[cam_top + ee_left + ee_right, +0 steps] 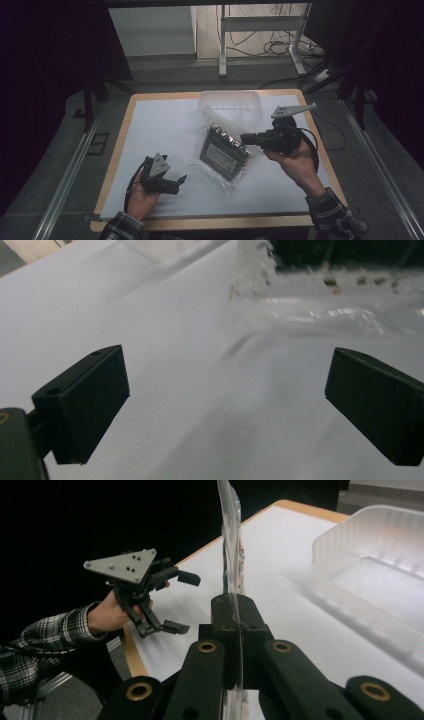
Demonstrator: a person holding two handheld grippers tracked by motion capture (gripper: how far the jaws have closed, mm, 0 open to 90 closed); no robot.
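Clear bag pinched at mid-table.
Right gripper (248,138) jaws closed on the edge of a clear plastic bag (225,155) holding a dark flat item, near a clear tub (231,103) at the far edge. Left gripper (176,183) near the near-left corner, jaws wide apart, holding nothing.

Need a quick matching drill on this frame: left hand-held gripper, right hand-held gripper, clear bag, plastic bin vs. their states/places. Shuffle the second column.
Things:
1. left hand-held gripper
2. right hand-held gripper
3. clear bag
4. plastic bin

States/places:
A. at the table's far edge, nothing visible inside
B. jaws wide apart, holding nothing
C. jaws closed on a film edge
D. holds a dark flat item, pinched at one edge

Pairs: 1-B, 2-C, 3-D, 4-A
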